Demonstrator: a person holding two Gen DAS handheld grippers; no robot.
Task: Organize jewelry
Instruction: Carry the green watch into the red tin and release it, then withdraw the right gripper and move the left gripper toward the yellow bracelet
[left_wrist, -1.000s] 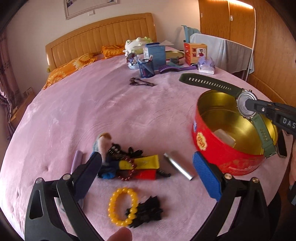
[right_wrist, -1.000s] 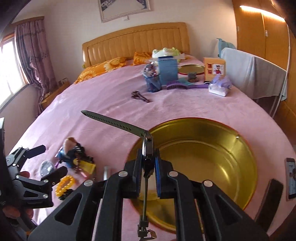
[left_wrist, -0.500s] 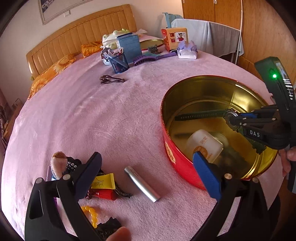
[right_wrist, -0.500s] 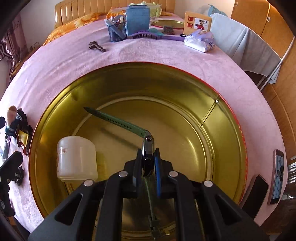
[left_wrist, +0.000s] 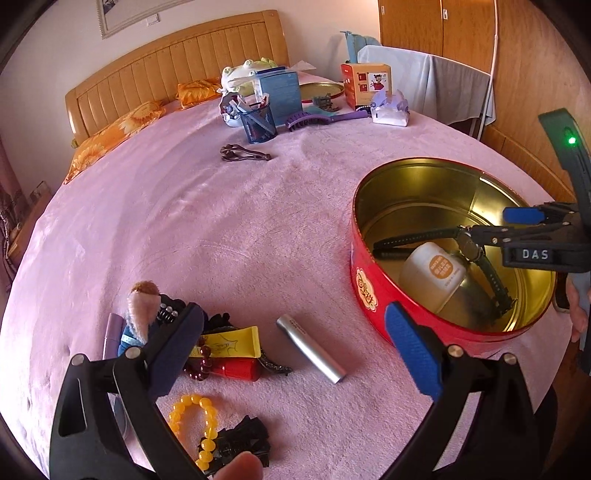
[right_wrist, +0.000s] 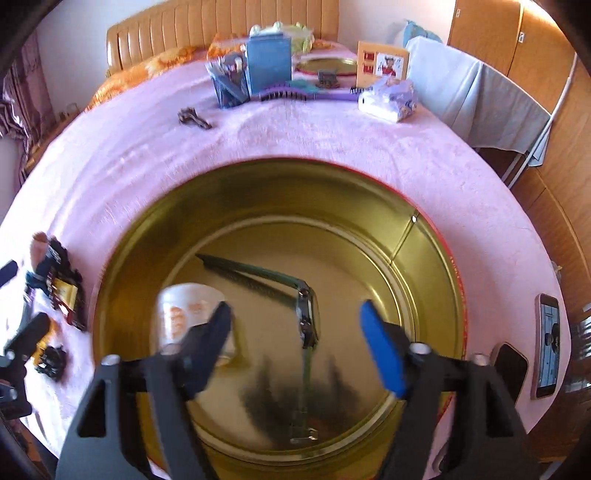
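Blue-padded, my left gripper (left_wrist: 295, 347) gapes wide, holding nothing, above soft pink bedding (left_wrist: 229, 229). Right view: my right gripper (right_wrist: 295, 339) has just been opening; the green rubbery watch (right_wrist: 306, 317) lies between its jaws, untouched, inside the round gold-lined tin (right_wrist: 424, 258).

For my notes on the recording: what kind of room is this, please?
Most likely a bedroom. The work surface is a bed under a pink blanket, with a wooden headboard and orange pillows at the far end, and wooden wardrobe doors behind.
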